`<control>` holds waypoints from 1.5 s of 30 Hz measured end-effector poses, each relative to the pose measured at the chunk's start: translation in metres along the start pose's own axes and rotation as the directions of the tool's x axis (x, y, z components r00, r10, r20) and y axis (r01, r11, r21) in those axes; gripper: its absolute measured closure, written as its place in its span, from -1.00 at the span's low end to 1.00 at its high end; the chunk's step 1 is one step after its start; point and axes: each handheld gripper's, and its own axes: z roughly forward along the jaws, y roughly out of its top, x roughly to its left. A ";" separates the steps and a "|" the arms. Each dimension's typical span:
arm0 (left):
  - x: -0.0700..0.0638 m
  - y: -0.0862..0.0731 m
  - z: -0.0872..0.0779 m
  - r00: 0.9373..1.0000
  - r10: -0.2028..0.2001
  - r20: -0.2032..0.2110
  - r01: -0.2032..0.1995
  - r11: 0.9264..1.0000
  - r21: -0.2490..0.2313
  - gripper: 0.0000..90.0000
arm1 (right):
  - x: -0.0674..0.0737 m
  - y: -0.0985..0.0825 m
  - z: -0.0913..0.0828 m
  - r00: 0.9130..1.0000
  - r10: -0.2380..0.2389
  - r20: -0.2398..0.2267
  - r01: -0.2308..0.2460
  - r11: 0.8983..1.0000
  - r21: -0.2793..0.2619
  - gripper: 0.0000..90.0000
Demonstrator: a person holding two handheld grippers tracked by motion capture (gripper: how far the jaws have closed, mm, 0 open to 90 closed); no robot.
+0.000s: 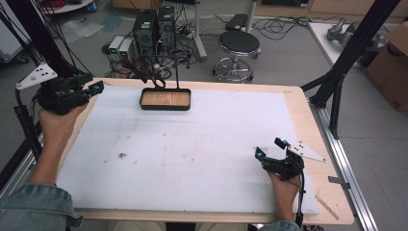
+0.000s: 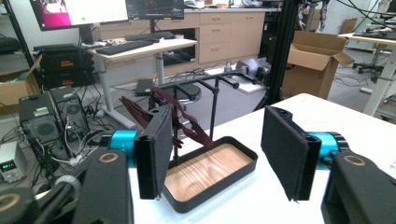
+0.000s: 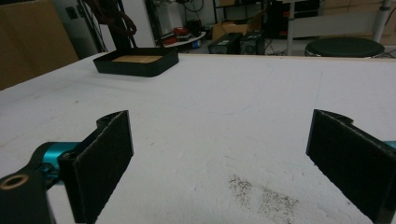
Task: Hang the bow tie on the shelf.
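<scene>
A black tray (image 1: 165, 107) with a wooden floor sits at the far middle of the white mat (image 1: 192, 144). A thin black stand (image 1: 177, 72) rises from it, with dark red straps (image 1: 144, 72) draped over it. My left gripper (image 1: 96, 88) hovers at the table's far left corner, left of the tray, pointing toward it. In the left gripper view the left gripper (image 2: 224, 154) is open, with the tray (image 2: 205, 198) and straps (image 2: 182, 121) beyond its jaws. My right gripper (image 1: 270, 147) rests near the front right, open and empty. The right gripper view shows the right gripper (image 3: 219, 158) above bare mat, the tray (image 3: 135, 67) far off.
Dark crumbs (image 1: 121, 155) speckle the mat. Beyond the far edge stand computer towers (image 1: 154, 29) with tangled cables and a round stool (image 1: 239, 43). A black frame post (image 1: 346, 62) rises at the right, next to a cardboard box (image 1: 392, 67).
</scene>
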 end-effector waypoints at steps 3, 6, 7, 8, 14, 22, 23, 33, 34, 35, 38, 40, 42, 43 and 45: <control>-0.005 -0.002 -0.009 1.000 0.000 -0.011 0.000 1.000 -0.005 -0.13 | 0.000 0.000 0.000 1.000 -0.002 0.001 0.002 1.000 -0.001 -0.86; -0.012 -0.006 -0.019 1.000 -0.007 -0.008 0.007 1.000 -0.019 -0.20 | 0.000 0.000 0.000 1.000 -0.003 0.003 0.003 1.000 -0.002 -0.86; -0.014 -0.008 -0.021 1.000 -0.008 -0.007 0.008 1.000 -0.018 -0.23 | 0.000 0.000 0.000 1.000 -0.003 0.003 0.003 1.000 -0.002 -0.86; -0.016 -0.010 -0.023 1.000 -0.010 -0.004 0.010 1.000 -0.016 -0.25 | 0.001 0.000 0.000 1.000 -0.003 0.004 0.003 1.000 -0.001 -0.86; -0.026 -0.027 -0.032 1.000 -0.019 -0.011 0.019 1.000 0.004 -0.33 | 0.001 0.000 0.000 1.000 -0.008 0.006 0.008 1.000 -0.001 -0.86; -0.037 -0.053 -0.041 0.999 -0.027 -0.026 0.028 0.999 0.020 -0.40 | 0.001 0.000 0.000 1.000 -0.008 0.008 0.008 1.000 0.000 -0.86; -0.038 -0.056 -0.042 0.999 -0.027 -0.027 0.027 0.999 0.022 -0.40 | 0.001 0.000 0.000 1.000 -0.008 0.008 0.008 1.000 0.000 -0.86; -0.044 -0.093 -0.042 0.998 -0.001 -0.055 0.005 0.998 0.062 -0.44 | 0.001 0.000 0.000 1.000 -0.008 0.009 0.008 1.000 0.001 -0.86; -0.044 -0.097 -0.042 0.998 0.000 -0.059 0.004 0.998 0.066 -0.45 | 0.001 0.000 0.000 1.000 -0.009 0.009 0.009 1.000 0.000 -0.86; -0.044 -0.100 -0.041 0.998 0.002 -0.064 0.003 0.997 0.071 -0.45 | 0.001 0.000 0.000 1.000 -0.009 0.009 0.009 1.000 0.000 -0.86; -0.045 -0.107 -0.040 0.997 0.004 -0.071 0.002 0.996 0.087 -0.45 | 0.001 0.000 0.000 1.000 -0.007 0.009 0.007 1.000 0.001 -0.86; -0.046 -0.111 -0.039 0.997 0.004 -0.078 0.003 0.995 0.096 -0.47 | 0.001 0.000 0.000 1.000 -0.007 0.009 0.007 1.000 0.001 -0.86; -0.046 -0.114 -0.039 0.997 0.002 -0.080 0.006 0.995 0.101 -0.47 | 0.001 0.000 0.000 1.000 -0.006 0.010 0.006 1.000 0.002 -0.86; -0.046 -0.117 -0.039 0.996 0.004 -0.084 0.005 0.994 0.111 -0.48 | 0.000 0.000 0.000 1.000 -0.007 0.011 0.007 1.000 0.002 -0.86; -0.046 -0.121 -0.038 0.996 0.005 -0.093 0.007 0.992 0.123 -0.49 | 0.000 0.000 0.000 1.000 -0.006 0.009 0.006 1.000 0.002 -0.86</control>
